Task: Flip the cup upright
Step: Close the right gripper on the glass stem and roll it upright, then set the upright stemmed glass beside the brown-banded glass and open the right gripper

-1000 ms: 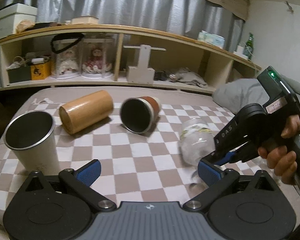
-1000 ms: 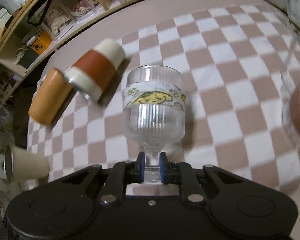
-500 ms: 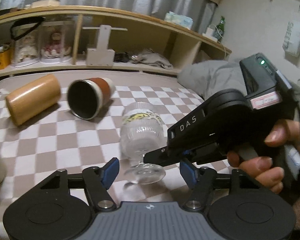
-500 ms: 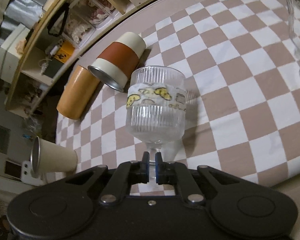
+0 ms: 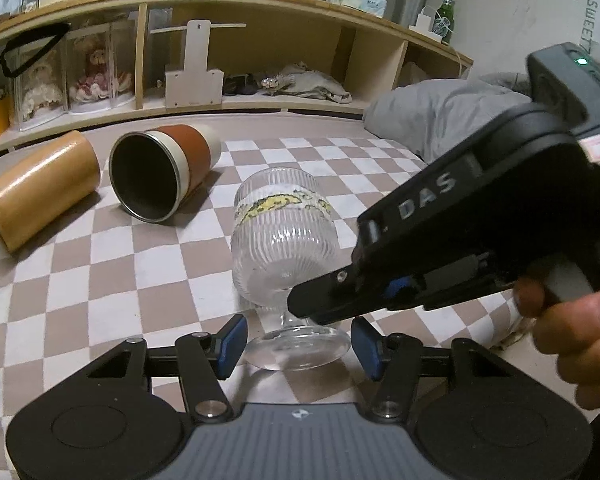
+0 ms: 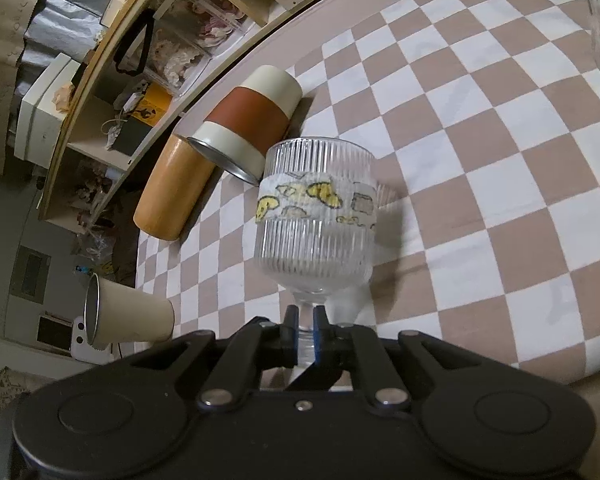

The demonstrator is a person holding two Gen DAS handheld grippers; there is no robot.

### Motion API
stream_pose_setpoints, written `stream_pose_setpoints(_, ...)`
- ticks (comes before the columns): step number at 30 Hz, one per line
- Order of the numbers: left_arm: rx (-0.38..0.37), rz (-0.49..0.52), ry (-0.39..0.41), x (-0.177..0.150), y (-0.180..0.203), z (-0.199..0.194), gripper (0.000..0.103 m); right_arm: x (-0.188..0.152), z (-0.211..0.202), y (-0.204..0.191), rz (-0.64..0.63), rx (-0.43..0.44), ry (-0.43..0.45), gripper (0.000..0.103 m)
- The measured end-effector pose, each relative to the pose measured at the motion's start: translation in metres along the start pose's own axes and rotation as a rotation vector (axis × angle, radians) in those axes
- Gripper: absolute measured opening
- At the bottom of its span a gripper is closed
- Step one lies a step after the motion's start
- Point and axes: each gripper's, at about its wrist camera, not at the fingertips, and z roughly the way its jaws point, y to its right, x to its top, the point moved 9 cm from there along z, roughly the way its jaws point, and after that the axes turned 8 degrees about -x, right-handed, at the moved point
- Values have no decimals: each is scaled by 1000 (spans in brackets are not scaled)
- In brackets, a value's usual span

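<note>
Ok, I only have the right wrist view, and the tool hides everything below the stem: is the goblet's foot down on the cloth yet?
Observer: From the left wrist view, the glass goblet stands upright and its foot looks seated on the checkered cloth.
Operator: Where is the left tool?
Observer: The left tool is open, with its blue pads on either side of the foot and apart from it.
Operator: Is the rust-banded cup behind it empty?
Observer: The rust-banded cup lies on its side with its mouth toward the left camera; nothing shows in its dark inside.
</note>
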Motion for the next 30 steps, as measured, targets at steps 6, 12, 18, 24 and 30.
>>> stream_pose_setpoints(6,8,31,1,-1,4,0,58,9,-20,8,-5,-15,66,54)
stream_pose_setpoints(12,9,33,8,-3,5,-1,58,43,-32,14,27,-21,137,82)
stream_pose_setpoints(18,2,32,17,-3,4,-2,58,78,1,7,8,-50,74,86)
stream_pose_setpoints(24,-18,38,14,-2,4,0,58,83,39,11,69,-16,-32,83)
stream_pose_setpoints(30,-37,51,7,-3,6,2,58,79,43,9,58,16,-38,73)
